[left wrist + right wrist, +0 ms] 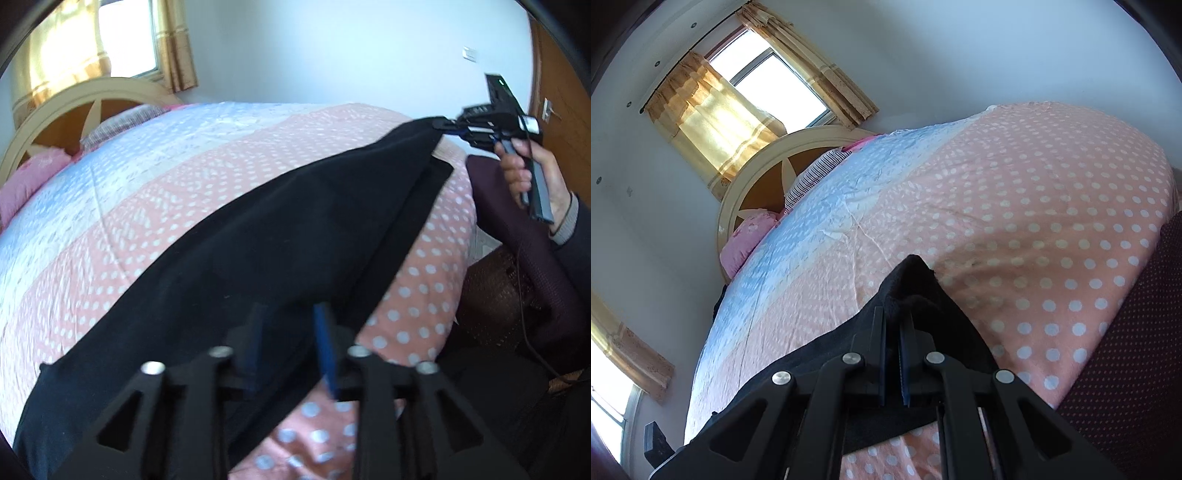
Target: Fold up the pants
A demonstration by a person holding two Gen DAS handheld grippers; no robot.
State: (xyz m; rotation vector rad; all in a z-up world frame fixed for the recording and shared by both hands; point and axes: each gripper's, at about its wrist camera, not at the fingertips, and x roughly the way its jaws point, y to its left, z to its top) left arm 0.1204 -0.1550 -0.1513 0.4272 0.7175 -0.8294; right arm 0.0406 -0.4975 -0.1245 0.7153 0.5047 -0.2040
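Bedroom, bed with pink polka-dot quilt point(155, 236). Black pants point(258, 258) lie along the near edge, long axis running between the 2 grippers. Right gripper point(894, 325) clamped on 1 end, lifting it. Left gripper point(291, 332) jaws apart over the other end, fabric beneath, not pinched. Left is nearer the free end. Waistband or hems: can't tell, black hides detail.

black pants point(258, 236) stretched across bed, corner lifted
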